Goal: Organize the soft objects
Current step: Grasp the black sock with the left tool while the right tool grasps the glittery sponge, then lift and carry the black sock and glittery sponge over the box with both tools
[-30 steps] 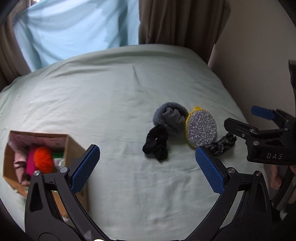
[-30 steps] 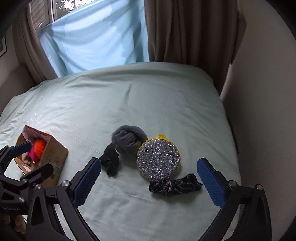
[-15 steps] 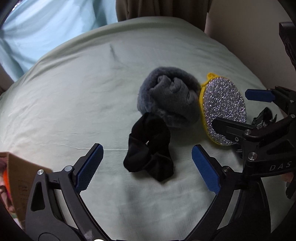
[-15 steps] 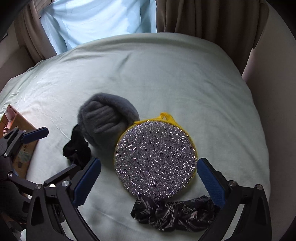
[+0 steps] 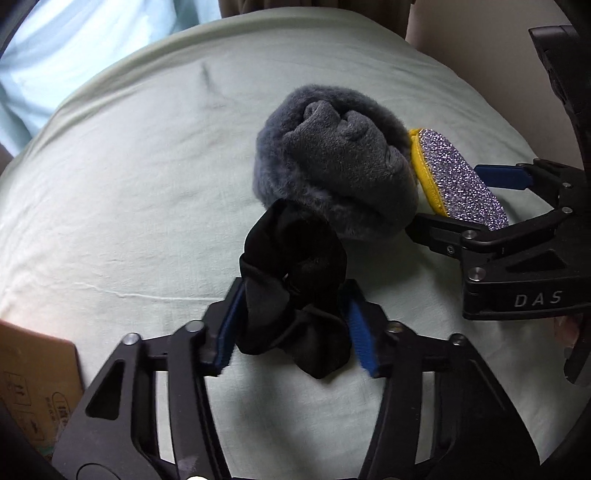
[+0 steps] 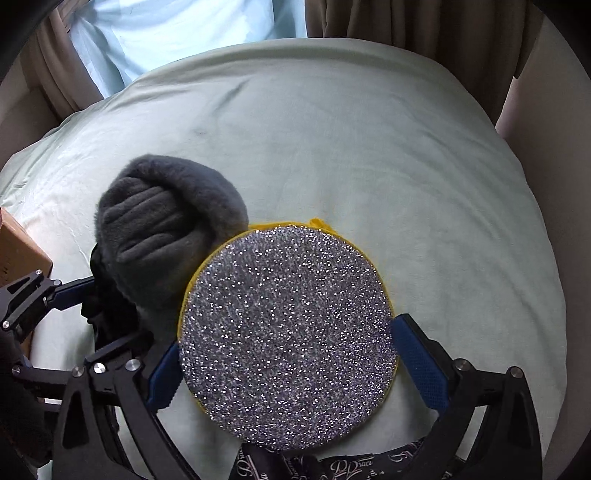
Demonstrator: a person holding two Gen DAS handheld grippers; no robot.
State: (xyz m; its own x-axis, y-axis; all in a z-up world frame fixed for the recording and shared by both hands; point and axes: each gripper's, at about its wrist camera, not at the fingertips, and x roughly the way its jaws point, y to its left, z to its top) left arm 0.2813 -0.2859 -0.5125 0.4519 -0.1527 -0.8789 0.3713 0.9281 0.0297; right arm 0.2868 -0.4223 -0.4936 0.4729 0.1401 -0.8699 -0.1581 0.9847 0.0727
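Your left wrist cam sits close above the bed [image 5: 129, 166], angled steeply down and fwd along its fingers, w/ the black scrunchie [image 5: 295, 295] filling the near centre. Your right wrist cam looks the same way from further right, equally close, right over the glitter pad [image 6: 288, 332]. Both views share the grey plush roll [image 5: 332, 166], the pad, the far curtains [image 6: 406, 26] and each other's gripper frame.

Dim soft daylight from far window; fisheye edges dark, bowed.
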